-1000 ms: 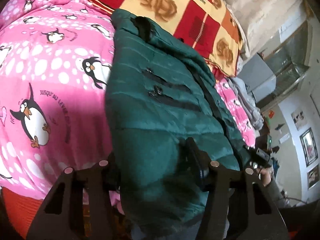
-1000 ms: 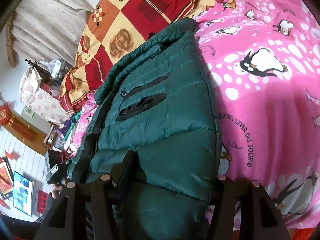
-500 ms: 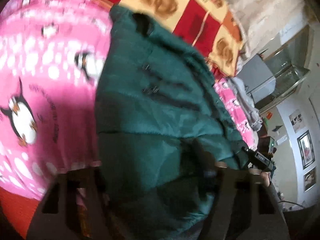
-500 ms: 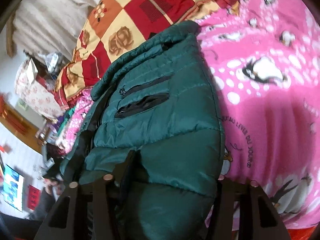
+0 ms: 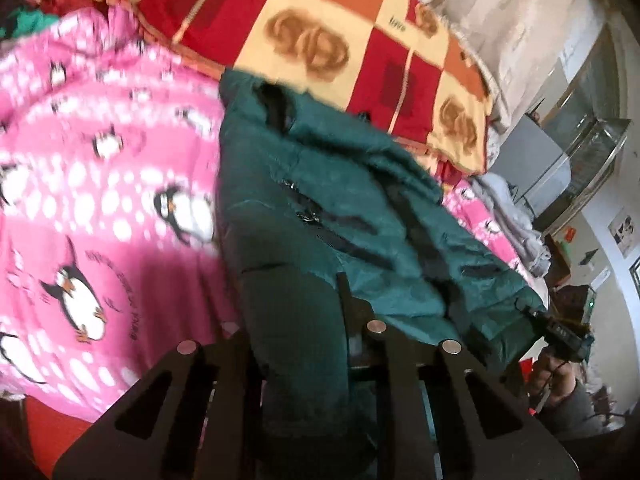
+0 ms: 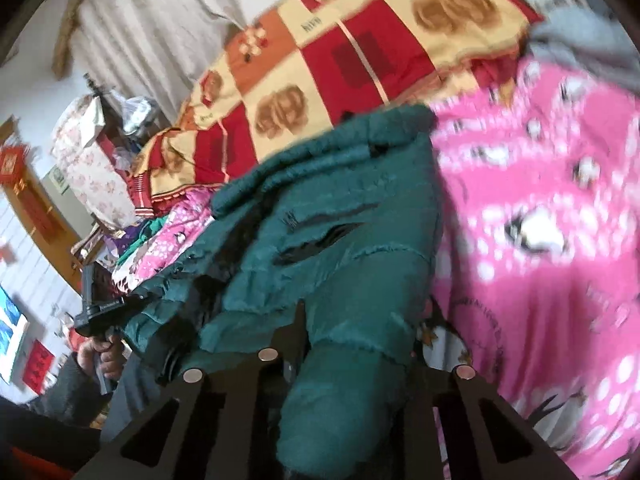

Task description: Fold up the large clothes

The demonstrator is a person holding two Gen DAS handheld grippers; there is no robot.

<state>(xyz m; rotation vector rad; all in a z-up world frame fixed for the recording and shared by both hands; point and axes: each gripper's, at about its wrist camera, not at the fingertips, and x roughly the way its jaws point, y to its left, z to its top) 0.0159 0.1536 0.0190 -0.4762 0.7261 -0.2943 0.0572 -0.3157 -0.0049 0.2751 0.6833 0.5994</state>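
Fold barely begun: green puffer jacket (image 5: 320, 208) lay lengthwise at frame centre on the pink penguin blanket (image 5: 100, 200), hem pinched by left gripper (image 5: 296, 316) and right gripper (image 6: 356, 344), jaws just closed.

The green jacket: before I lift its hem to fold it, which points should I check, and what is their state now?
1. Left gripper shut on the green jacket: ok; its jaws have just closed on the hem.
2. Right gripper shut on the hem: ok; also just closed.
3. Each gripper on a separate part of the hem: ok.
4. Jacket flat on the pink penguin blanket: not ok, bunched.
5. Far collar end free: cannot tell.
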